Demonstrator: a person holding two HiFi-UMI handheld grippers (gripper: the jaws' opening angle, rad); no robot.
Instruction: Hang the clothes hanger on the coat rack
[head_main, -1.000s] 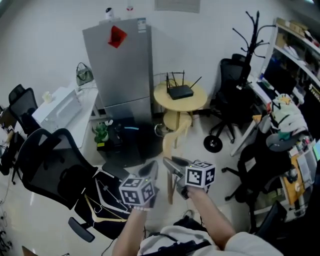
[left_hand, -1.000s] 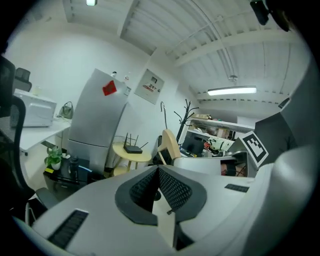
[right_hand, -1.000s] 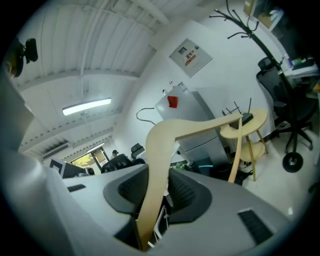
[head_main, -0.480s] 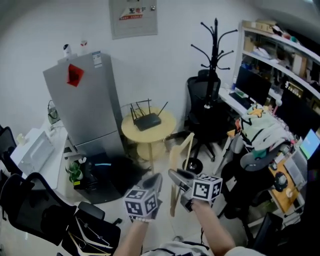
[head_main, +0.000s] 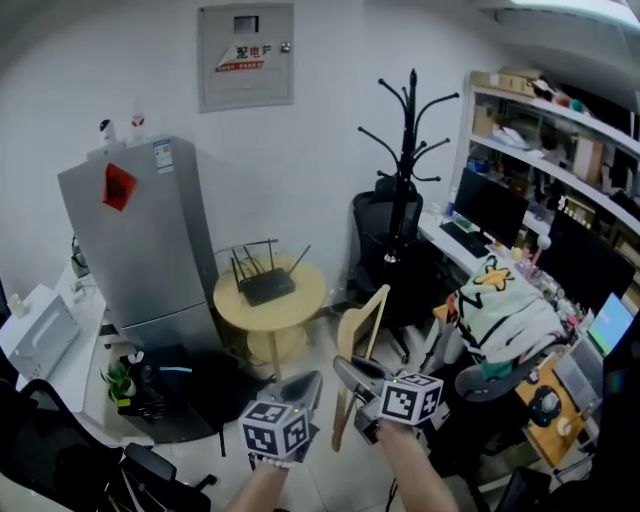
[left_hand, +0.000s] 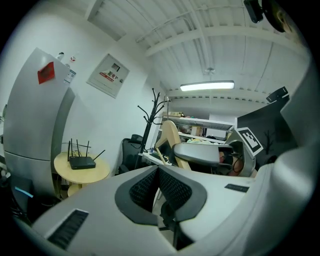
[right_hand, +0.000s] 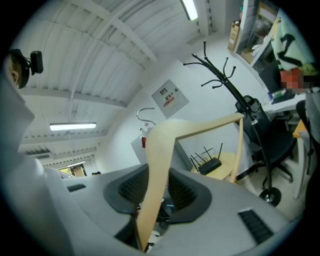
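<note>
- The right gripper (head_main: 356, 372) is clamped on the wooden clothes hanger (head_main: 361, 332). In the right gripper view its pads press on one pale arm of the hanger (right_hand: 159, 165) from both sides.
- The hanger rises from the jaws, its metal hook (right_hand: 144, 113) at the top. It is carried in the air, near the person and well apart from the coat rack (head_main: 409, 140).
- The left gripper (head_main: 303, 384) is just left of the right one. Its jaws are together, pad against pad, with nothing between them (left_hand: 158, 186).
- The black coat rack stands far right by the wall; its pegs show nothing hanging on them.
- A black office chair (head_main: 384, 222) sits at the foot of the rack.
- A round yellow table (head_main: 301, 309) stands left of the chair, with a black router (head_main: 264, 287) on top.
- A grey fridge (head_main: 140, 240) stands far left.
- Wall shelves (head_main: 545, 112) on the right hold boxes and small items too small to tell; a dark monitor (head_main: 489, 204) sits on the desk below.
</note>
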